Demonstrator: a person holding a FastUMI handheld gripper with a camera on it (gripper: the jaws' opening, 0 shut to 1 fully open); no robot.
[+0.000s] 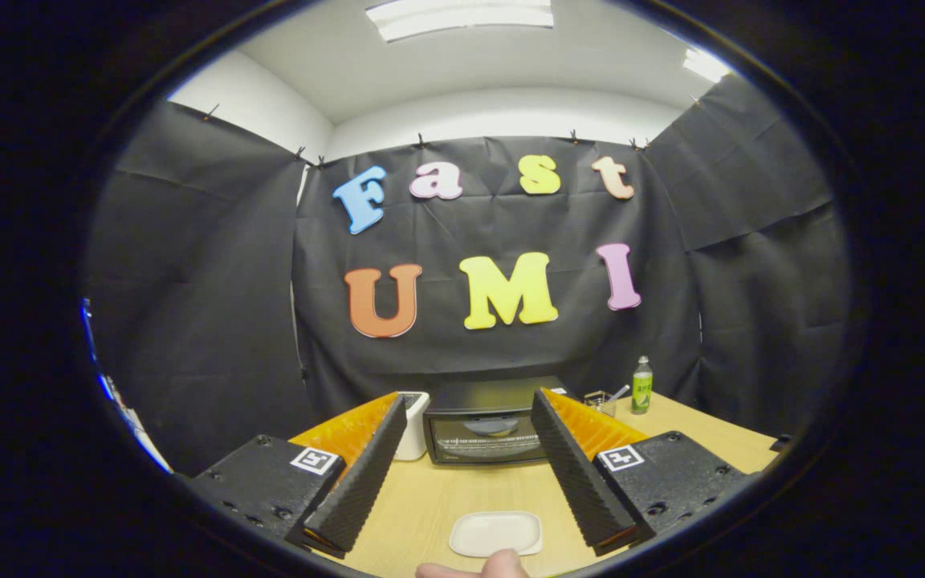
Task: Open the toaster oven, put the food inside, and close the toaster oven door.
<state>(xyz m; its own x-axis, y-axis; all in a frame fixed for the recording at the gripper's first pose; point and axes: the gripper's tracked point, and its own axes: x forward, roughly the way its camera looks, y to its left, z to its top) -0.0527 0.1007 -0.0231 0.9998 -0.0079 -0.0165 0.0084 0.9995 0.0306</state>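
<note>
gripper view: gripper [470, 445] held wide apart, grasping nothing, fingers [362, 474] splayed over the wooden table [430, 498]. toaster oven [485, 425] beyond the fingertips, seen between them, standing at the far side of the table against the black cloth wall. dark boxy body, glass door shut, a rack visible through the glass. white plate [495, 533] lying flat between the fingers, nearer than the oven, rectangular with rounded corners, nothing seen on it. fingertip of a person [482, 567] just in front of the plate. white container [413, 425] beside the oven, partly hidden by one finger. green bottle [642, 385] upright, well apart on the other side, small holder [601, 401] near it.
</note>
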